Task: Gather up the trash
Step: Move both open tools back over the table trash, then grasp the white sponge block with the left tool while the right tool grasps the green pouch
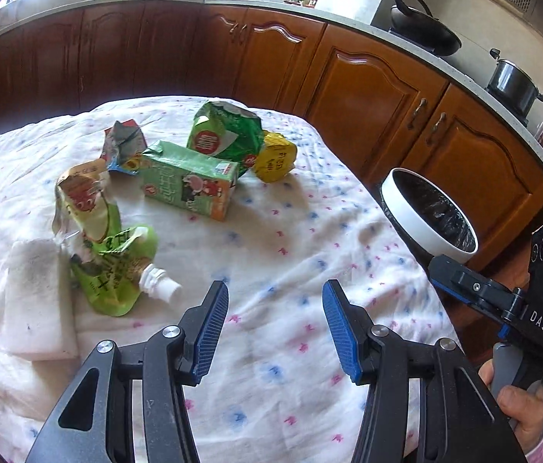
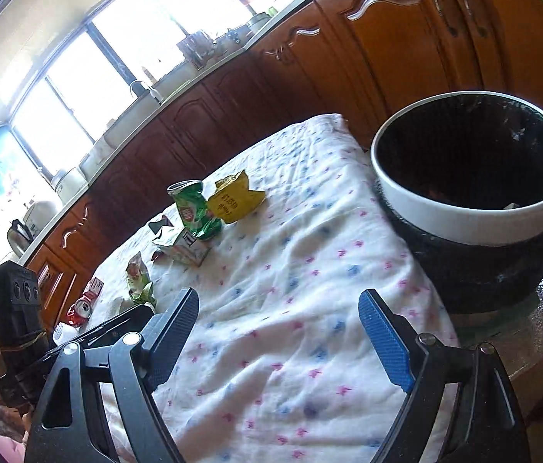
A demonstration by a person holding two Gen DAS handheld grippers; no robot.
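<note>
Trash lies on a table under a white dotted cloth (image 1: 279, 254): a green spout pouch (image 1: 117, 270), a torn snack wrapper (image 1: 84, 200), a green juice carton (image 1: 188, 183), a crushed green can (image 1: 225, 135), a yellow wrapper (image 1: 274, 156) and a crumpled foil pack (image 1: 123, 144). My left gripper (image 1: 275, 305) is open and empty, just right of the pouch. My right gripper (image 2: 279, 320) is open and empty over the cloth, left of the white-rimmed bin (image 2: 476, 208) with a black liner. The can (image 2: 194, 208), yellow wrapper (image 2: 235, 198) and carton (image 2: 184, 247) lie beyond it.
A folded white cloth (image 1: 32, 297) lies at the table's left. Brown kitchen cabinets (image 1: 368, 88) run behind the table, with a wok (image 1: 424, 25) and pot (image 1: 512, 83) on the counter. A red can (image 2: 80, 310) lies past the table's far left edge.
</note>
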